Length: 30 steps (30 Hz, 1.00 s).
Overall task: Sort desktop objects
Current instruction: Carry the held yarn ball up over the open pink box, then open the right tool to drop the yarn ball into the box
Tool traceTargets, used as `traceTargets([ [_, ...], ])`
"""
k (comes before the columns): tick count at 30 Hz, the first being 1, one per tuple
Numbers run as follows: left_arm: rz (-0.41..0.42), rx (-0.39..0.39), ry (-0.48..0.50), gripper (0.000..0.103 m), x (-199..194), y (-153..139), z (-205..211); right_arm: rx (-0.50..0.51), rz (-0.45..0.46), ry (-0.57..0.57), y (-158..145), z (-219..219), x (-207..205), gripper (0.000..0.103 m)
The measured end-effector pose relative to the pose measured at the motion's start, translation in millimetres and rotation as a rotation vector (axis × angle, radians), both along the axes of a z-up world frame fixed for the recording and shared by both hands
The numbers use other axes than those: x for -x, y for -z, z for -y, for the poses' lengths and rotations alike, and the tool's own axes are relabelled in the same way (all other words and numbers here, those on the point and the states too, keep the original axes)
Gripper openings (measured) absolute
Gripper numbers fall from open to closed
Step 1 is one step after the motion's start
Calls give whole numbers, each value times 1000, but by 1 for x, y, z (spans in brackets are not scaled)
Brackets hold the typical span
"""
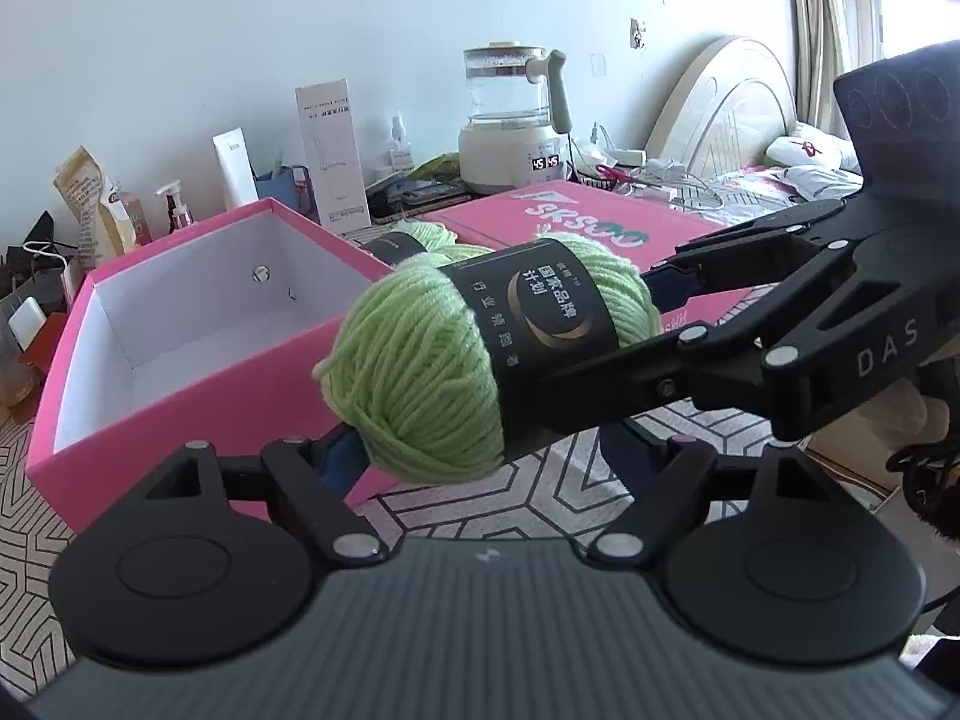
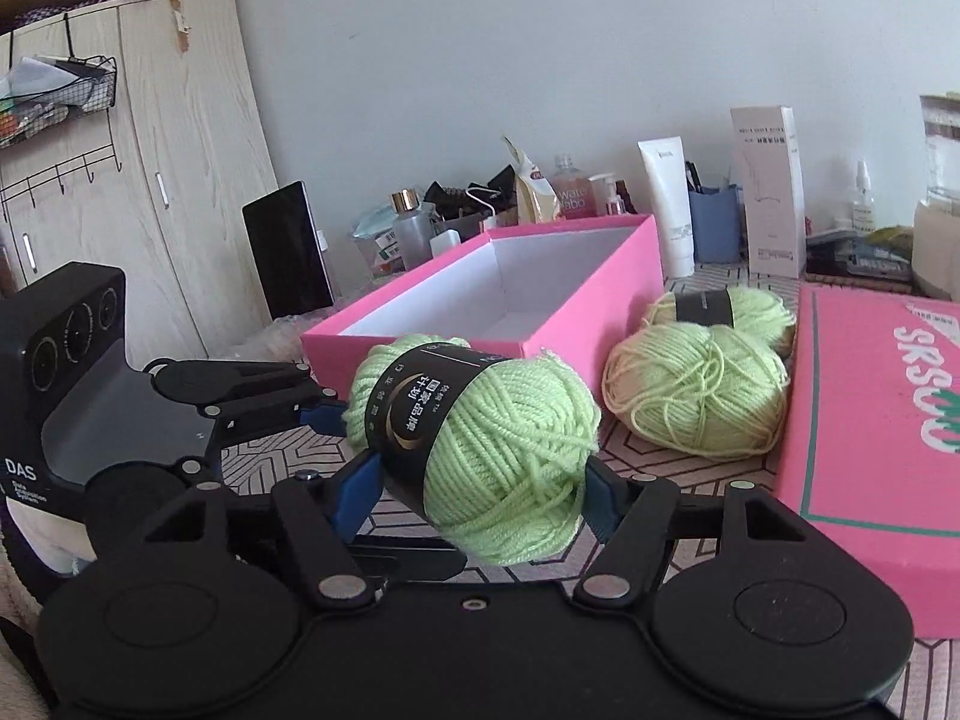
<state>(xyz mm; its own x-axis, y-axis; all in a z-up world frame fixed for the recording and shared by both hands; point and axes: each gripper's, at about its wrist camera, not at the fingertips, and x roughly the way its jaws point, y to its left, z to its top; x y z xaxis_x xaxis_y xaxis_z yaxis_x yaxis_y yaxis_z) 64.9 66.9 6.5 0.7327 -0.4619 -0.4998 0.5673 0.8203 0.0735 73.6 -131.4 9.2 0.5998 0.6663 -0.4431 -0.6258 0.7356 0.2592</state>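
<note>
A light green yarn ball (image 1: pixel 456 354) with a black paper band is held in the air between both grippers; it also shows in the right wrist view (image 2: pixel 480 450). My left gripper (image 1: pixel 480 450) grips it from below in its own view and enters from the left in the right wrist view (image 2: pixel 336 420). My right gripper (image 2: pixel 480 492) grips it too and enters from the right in the left wrist view (image 1: pixel 636 324). The open pink box (image 1: pixel 180 324) with a white inside stands just behind the ball (image 2: pixel 510 300). Two more green yarn balls (image 2: pixel 702 384) lie beside the box.
A pink lid (image 2: pixel 870 420) printed "SRSOO" lies to the right of the box (image 1: pixel 576 222). Bottles, a tube (image 2: pixel 666 204), a tall white carton (image 2: pixel 768 192) and a kettle (image 1: pixel 516 120) crowd the back of the table. A bed stands at the far right (image 1: pixel 780 174).
</note>
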Motion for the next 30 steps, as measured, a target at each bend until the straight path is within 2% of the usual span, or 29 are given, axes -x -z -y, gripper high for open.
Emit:
traceTargets([
  [4, 73, 4, -23, 81, 6, -17, -11, -3, 45, -36, -19, -8, -4, 73],
  [11, 193, -21, -107, 81, -21, -60, -42, -6, 153, -107, -63, -46, -43, 73],
  [16, 152, -26, -178, 81, -60, -59, -58, -15, 110, -128, -62, -73, -88, 72],
  [23, 30, -15, -214, 81, -97, -32, -65, 14, 8, -115, -40, -90, -128, 73],
  [24, 3, -8, -214, 84, -101, -28, -65, 27, -1, -109, -37, -92, -131, 75],
  [27, -48, -26, -241, 84, -109, -25, -66, 68, 56, 21, -46, -81, -130, 77],
  [29, 1, -60, -263, 84, -104, -28, -67, 87, 115, 80, -57, -65, -122, 79],
  [30, 25, -79, -275, 84, -100, -29, -67, 89, 116, 98, -57, -57, -120, 82],
])
